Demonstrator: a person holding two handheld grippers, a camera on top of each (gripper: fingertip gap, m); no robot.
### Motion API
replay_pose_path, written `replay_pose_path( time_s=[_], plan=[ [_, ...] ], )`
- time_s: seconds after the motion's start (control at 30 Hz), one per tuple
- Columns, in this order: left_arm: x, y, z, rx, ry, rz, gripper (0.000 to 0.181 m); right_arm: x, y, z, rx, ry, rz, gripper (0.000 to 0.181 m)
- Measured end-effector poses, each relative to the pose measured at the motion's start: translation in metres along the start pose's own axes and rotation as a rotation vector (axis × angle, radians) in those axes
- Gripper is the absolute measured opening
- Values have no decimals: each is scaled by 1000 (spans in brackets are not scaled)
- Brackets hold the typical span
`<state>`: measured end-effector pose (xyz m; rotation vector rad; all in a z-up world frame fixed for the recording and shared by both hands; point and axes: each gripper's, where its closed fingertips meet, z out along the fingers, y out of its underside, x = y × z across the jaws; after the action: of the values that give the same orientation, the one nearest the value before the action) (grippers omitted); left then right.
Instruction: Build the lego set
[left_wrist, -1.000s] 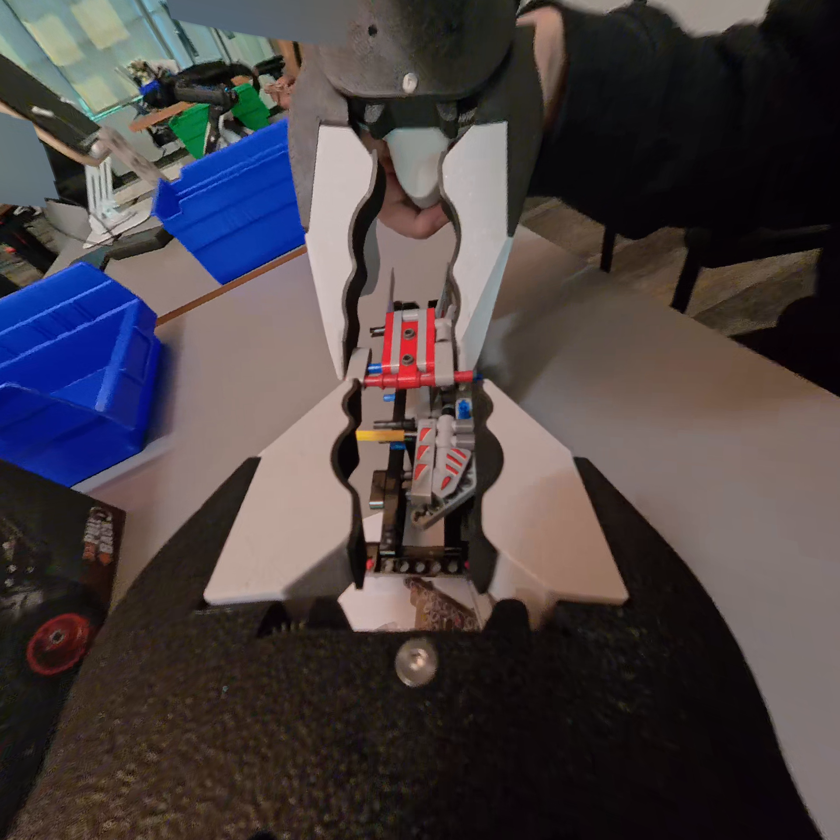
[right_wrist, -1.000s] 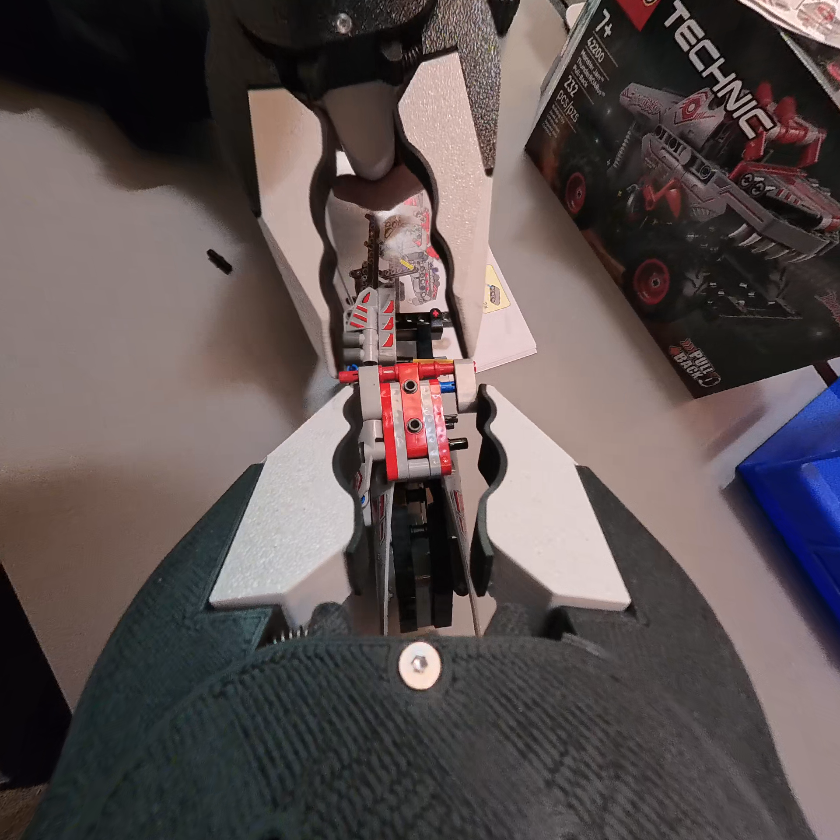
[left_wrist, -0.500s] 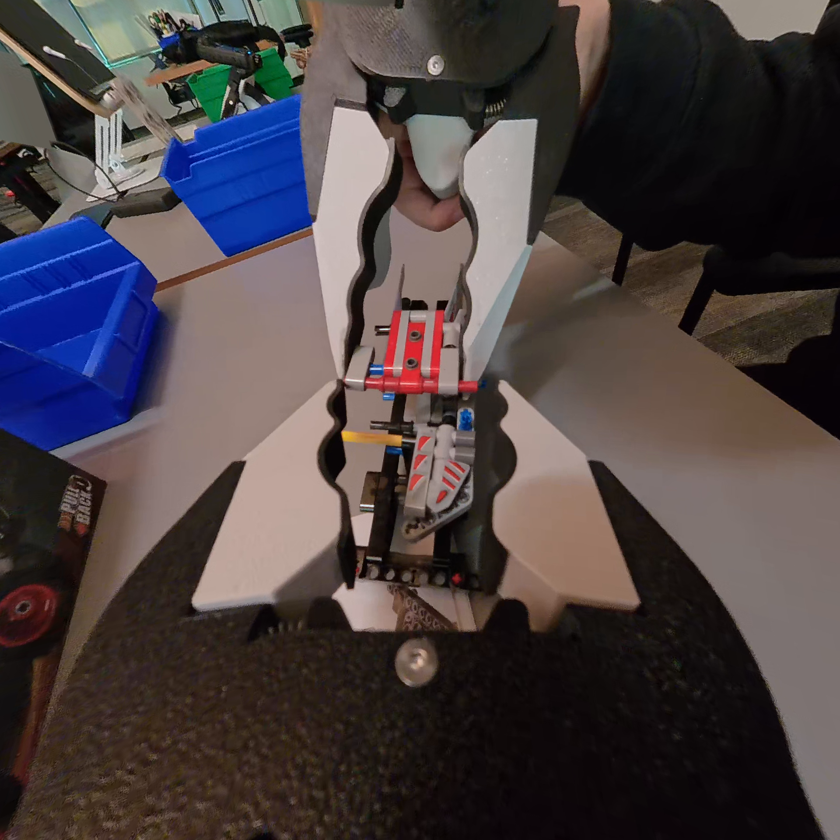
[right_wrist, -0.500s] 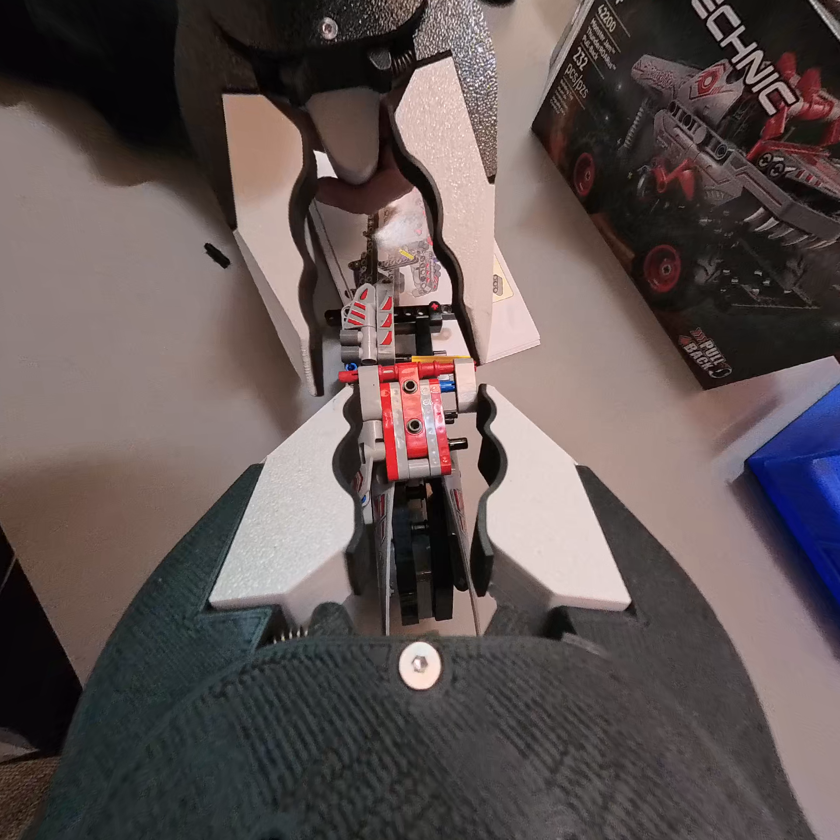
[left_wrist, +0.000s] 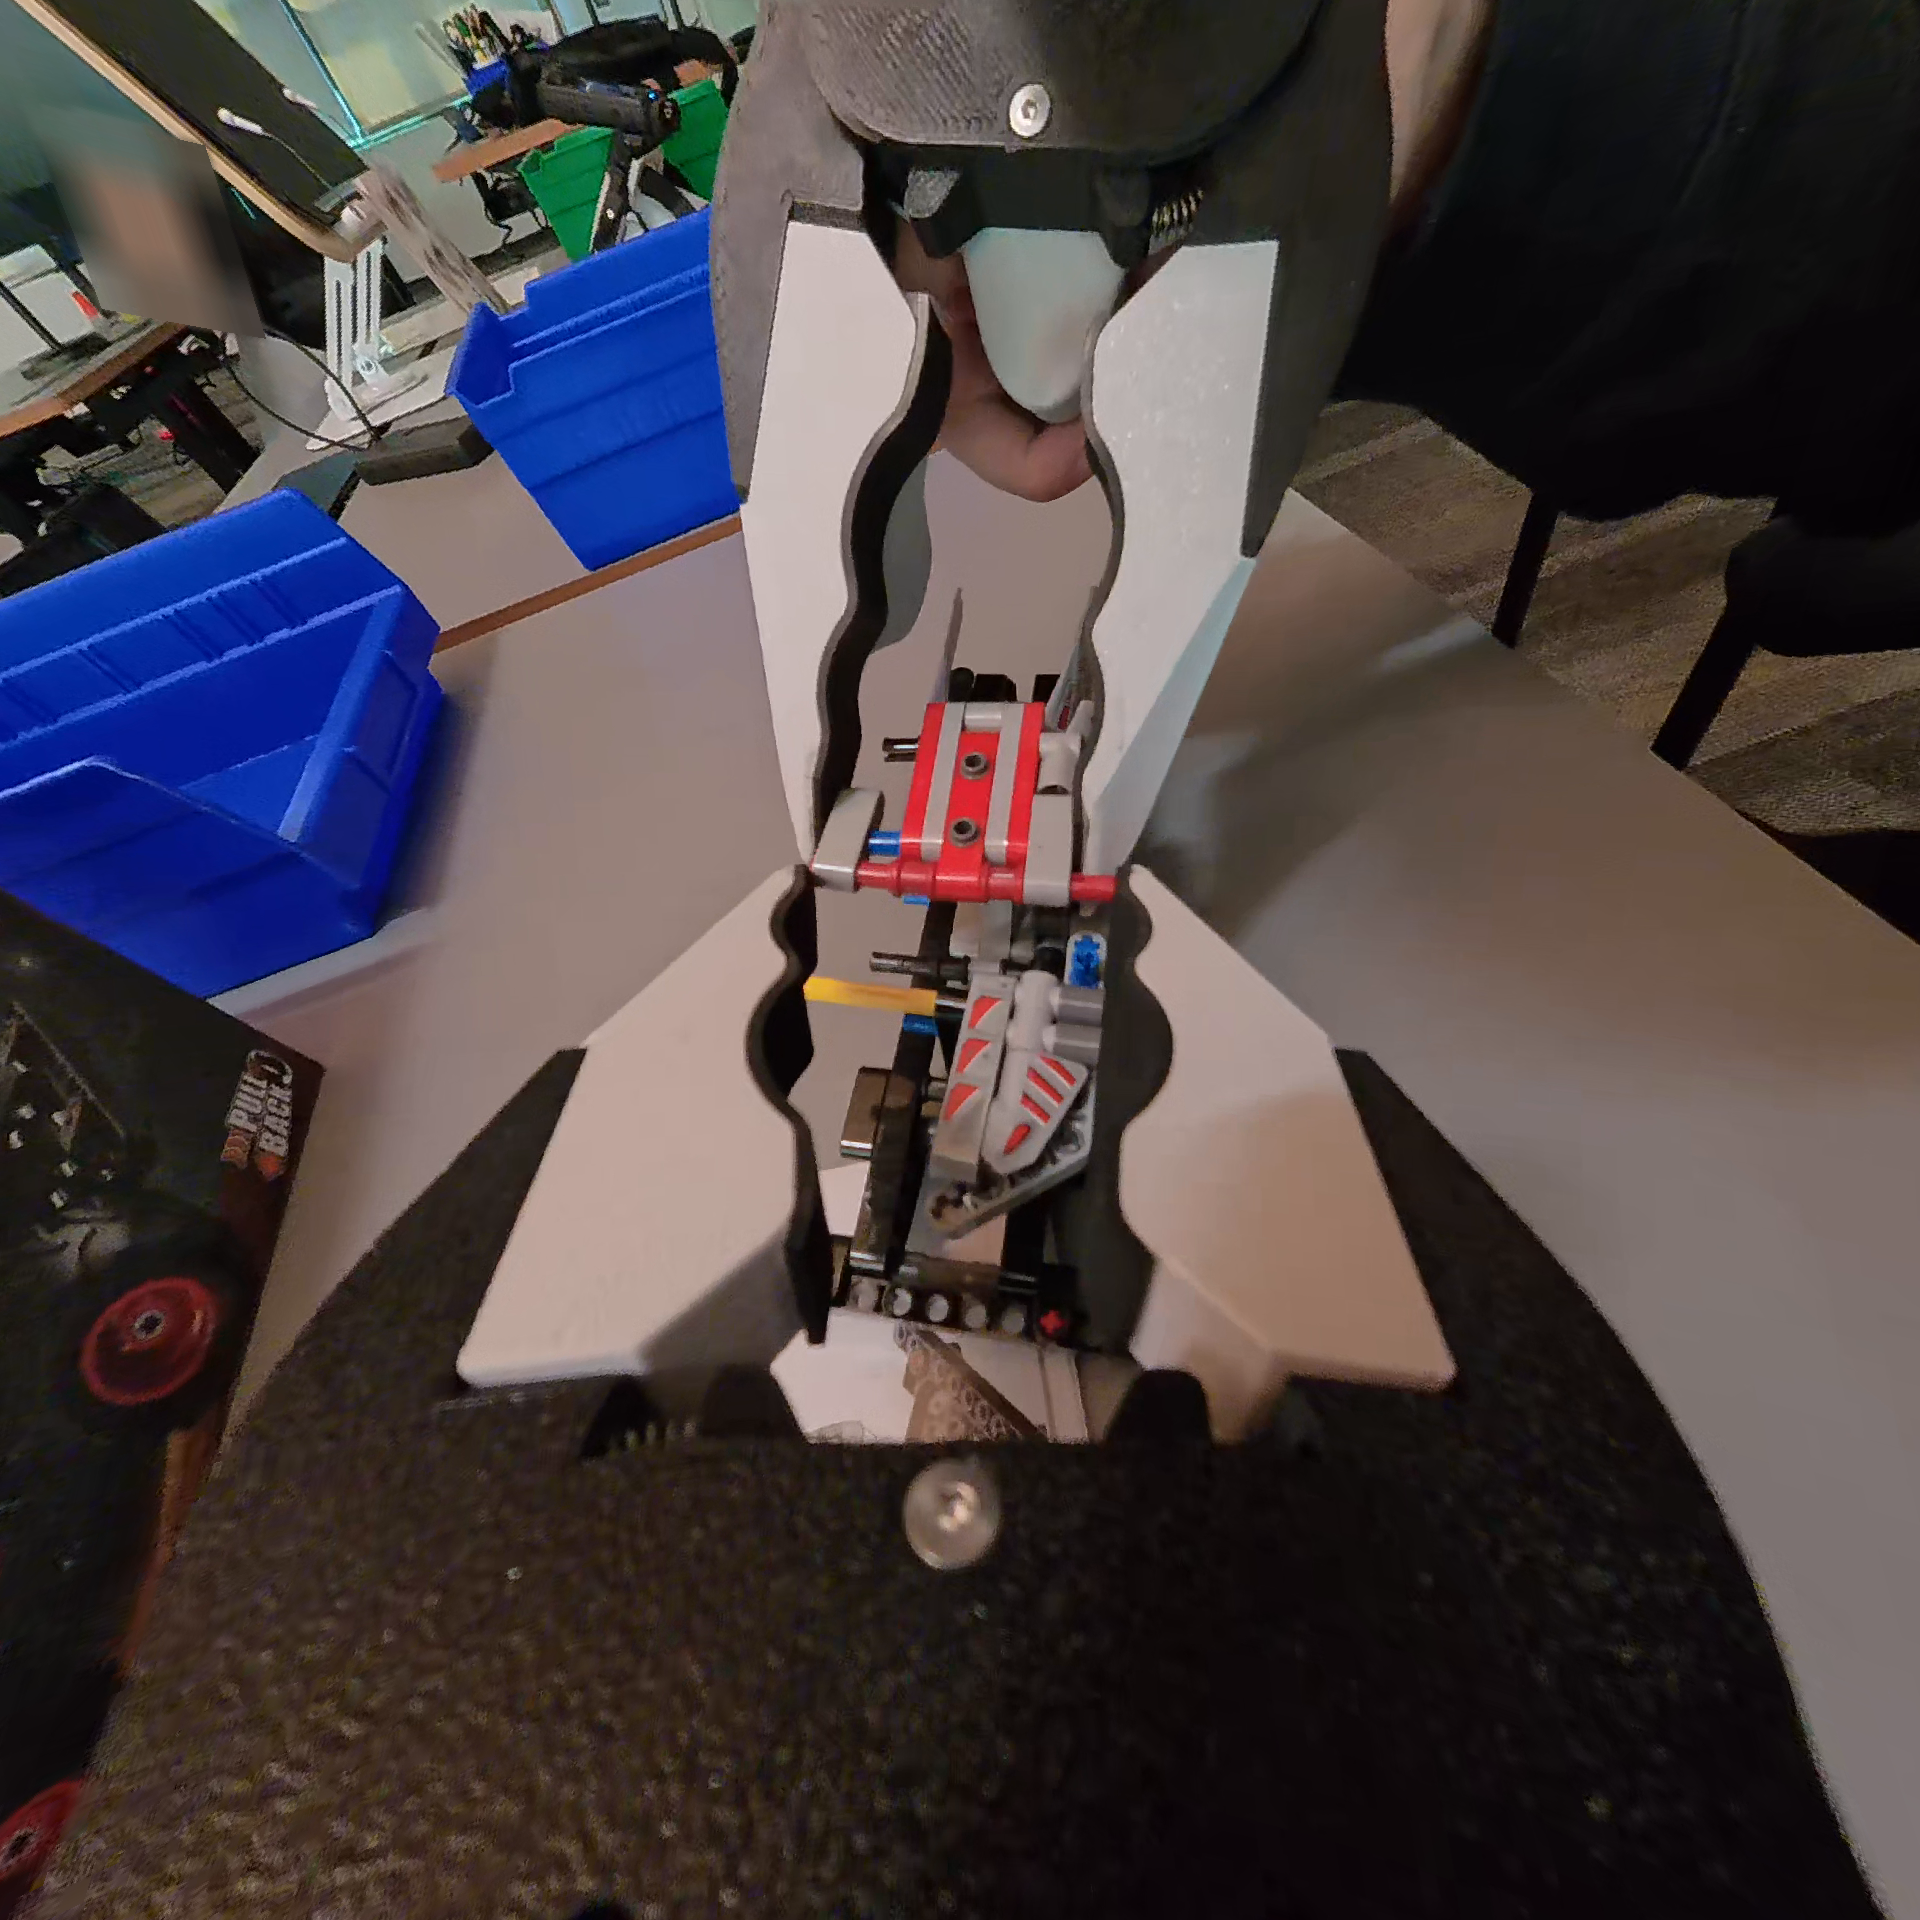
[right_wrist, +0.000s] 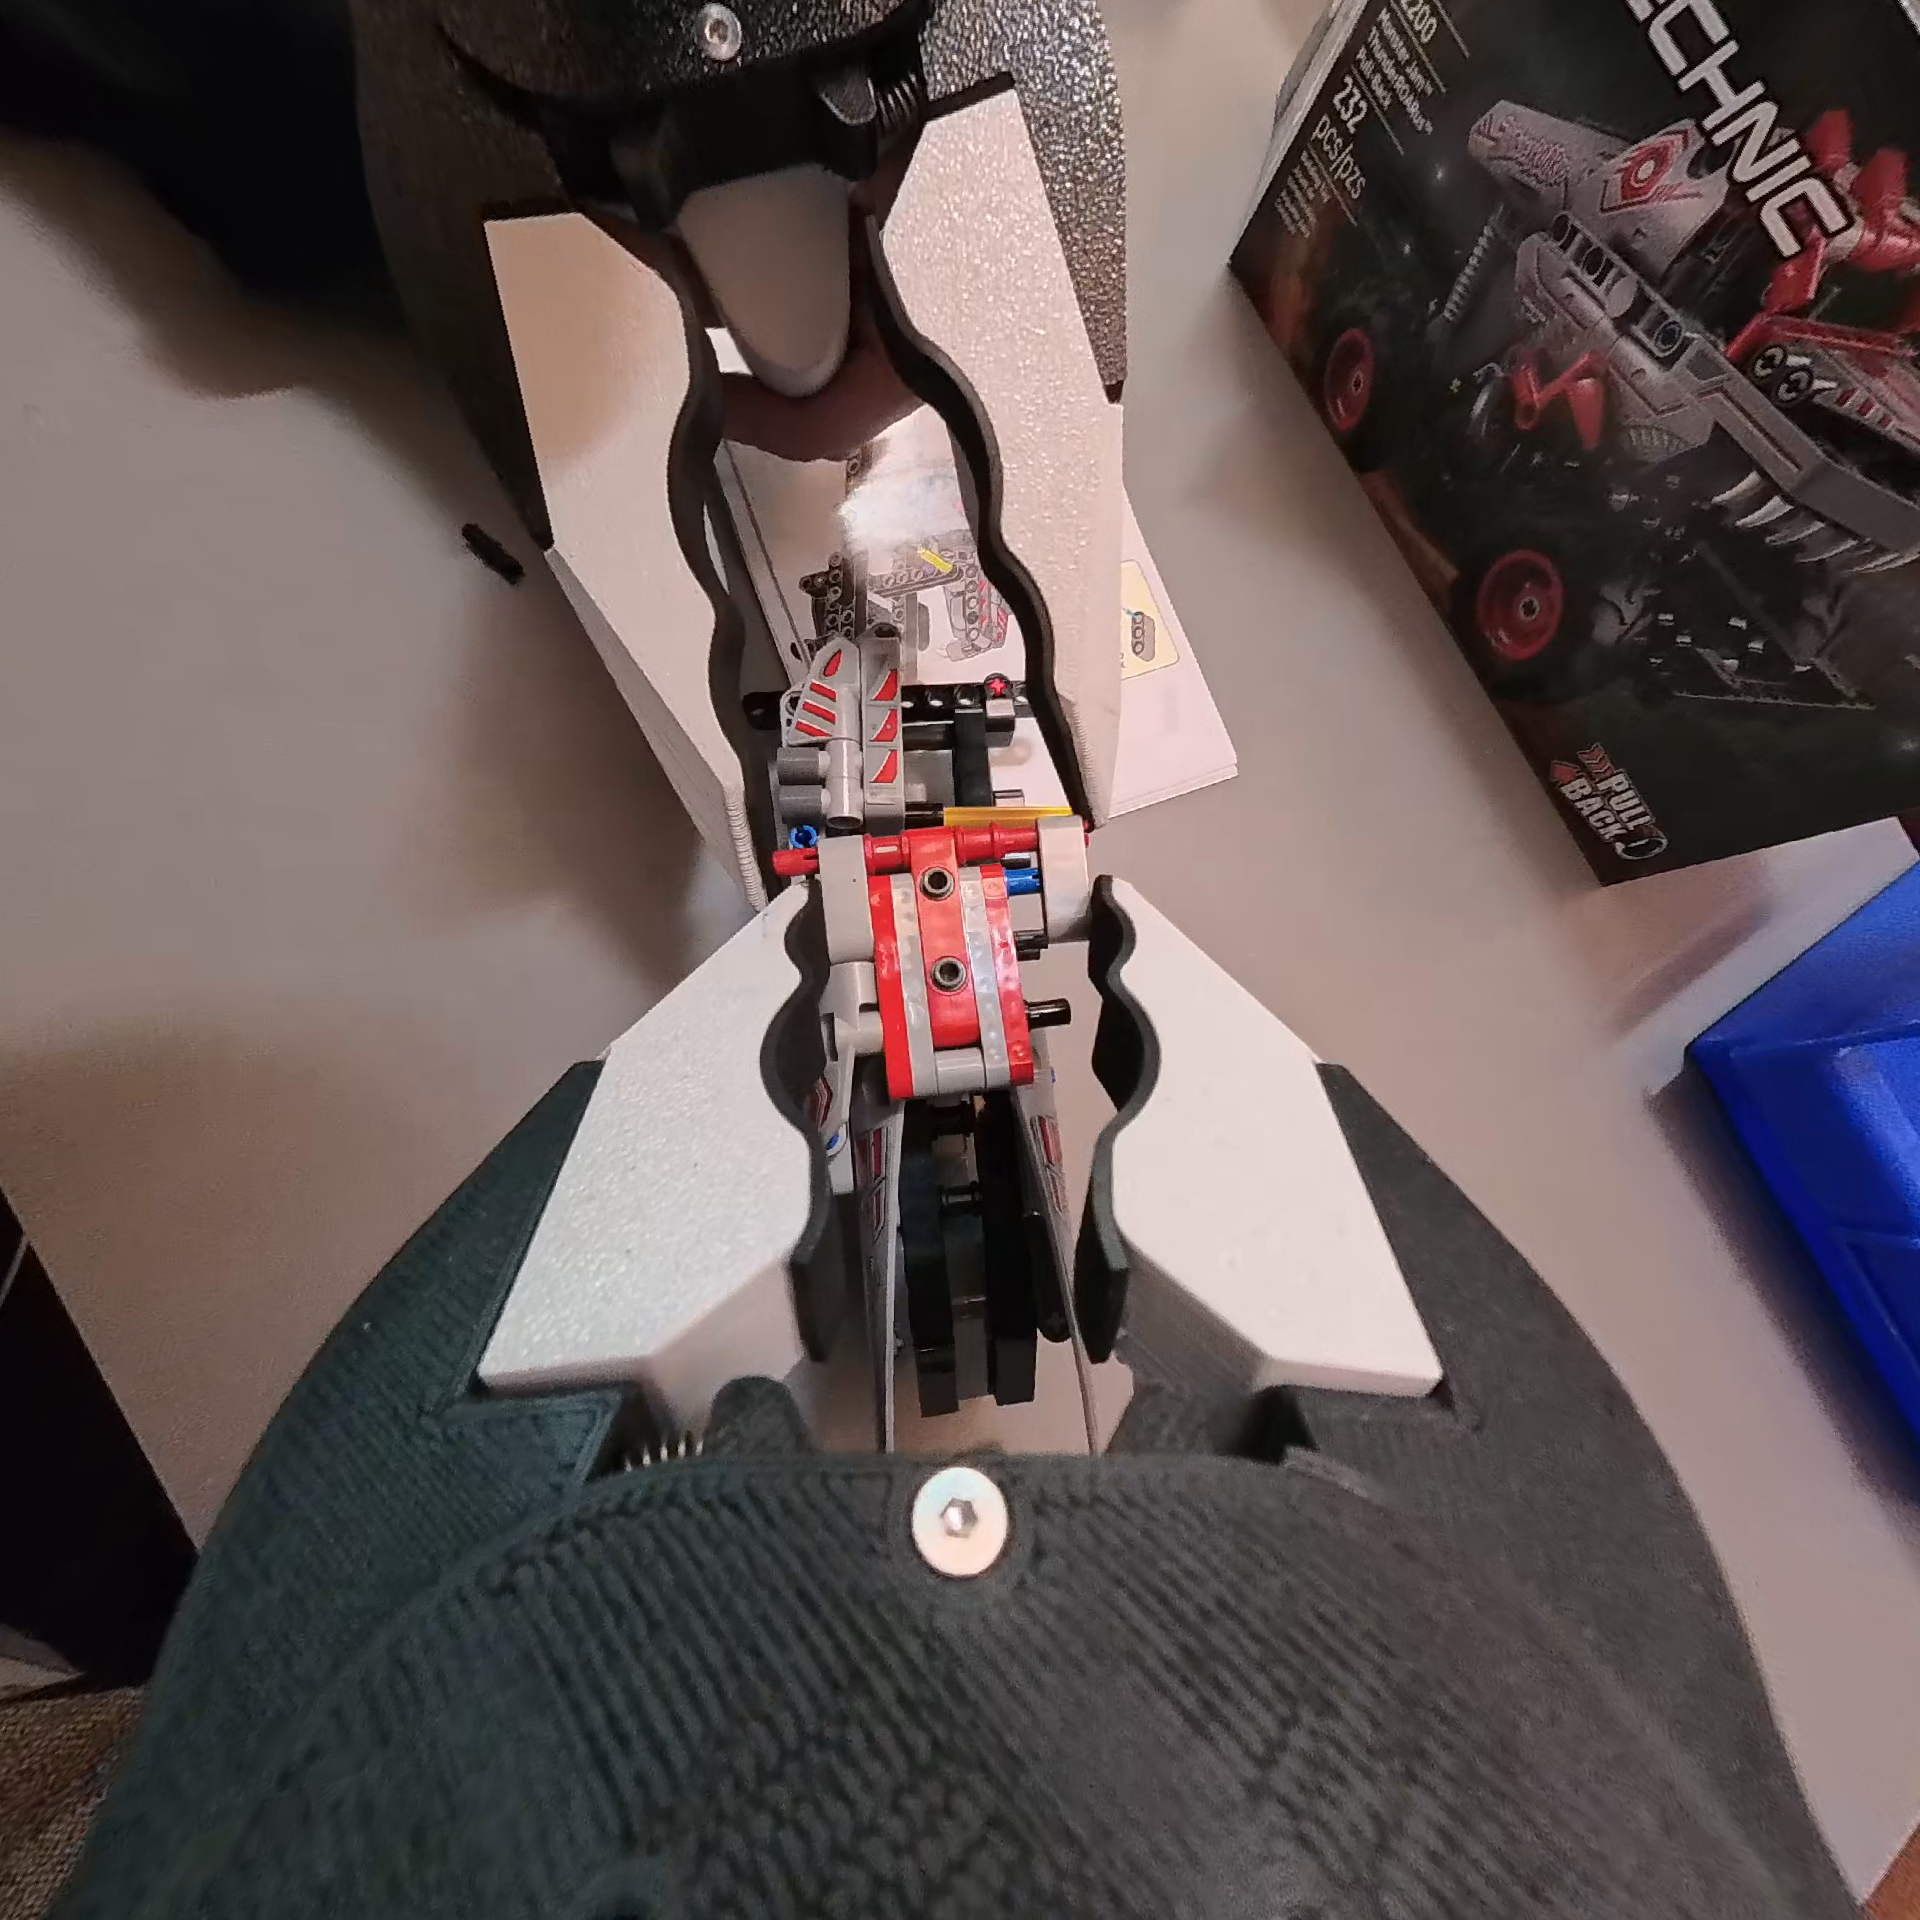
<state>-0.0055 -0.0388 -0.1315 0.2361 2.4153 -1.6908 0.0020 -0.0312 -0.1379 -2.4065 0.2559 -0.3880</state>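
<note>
The partly built lego model (left_wrist: 971, 790), red and grey on top with a black frame, a yellow axle and grey-red panels, hangs above the table between my two grippers, which face each other. My left gripper (left_wrist: 966, 883) is shut on the black-frame end. The right gripper's white fingers (left_wrist: 810, 520) reach in from the top of that view. In the right wrist view my right gripper (right_wrist: 948, 894) is shut on the model (right_wrist: 951, 966) at its red and grey end. The left gripper's fingers (right_wrist: 613, 582) hold the far end.
The dark lego box (right_wrist: 1621, 416) lies to the right, and also shows in the left wrist view (left_wrist: 125, 1247). An instruction booklet (right_wrist: 1164, 707) lies under the model. A small black pin (right_wrist: 491, 553) lies on the table. Blue bins (left_wrist: 208, 748) (left_wrist: 613, 395) stand at the left. Only a small space, under 4 cm, lies between the two pairs of fingers.
Both grippers keep their hold on the model. The pair has shifted a little over the table, and the left gripper now leans more in the right wrist view.
</note>
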Motion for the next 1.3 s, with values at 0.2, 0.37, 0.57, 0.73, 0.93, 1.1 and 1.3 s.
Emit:
replay_pose_path(
  time_s=[0.2, 0.37, 0.57, 0.73, 0.93, 1.1, 1.3],
  plan=[
    [1, 0, 1, 3, -3, -4, 54, -1, 1, 0, -17, 2, -19, 49],
    [1, 1, 1, 6, -9, -10, 54, 0, 1, 0, -33, 9, -31, 49],
    [1, 1, 1, 6, -20, -9, 54, 0, 1, 0, -31, 9, -29, 49],
    [1, 1, 1, -4, -30, 0, 54, 0, 2, 0, -34, 7, -34, 49],
    [2, 1, 2, -11, -41, 13, 54, 0, 2, 0, -40, 14, -46, 49],
    [1, 1, 2, -19, -47, 23, 54, 0, 2, 0, -46, 19, -50, 49],
    [0, 0, 1, -18, -47, 8, 54, -1, 2, -1, -54, 15, -54, 49]
  ],
)
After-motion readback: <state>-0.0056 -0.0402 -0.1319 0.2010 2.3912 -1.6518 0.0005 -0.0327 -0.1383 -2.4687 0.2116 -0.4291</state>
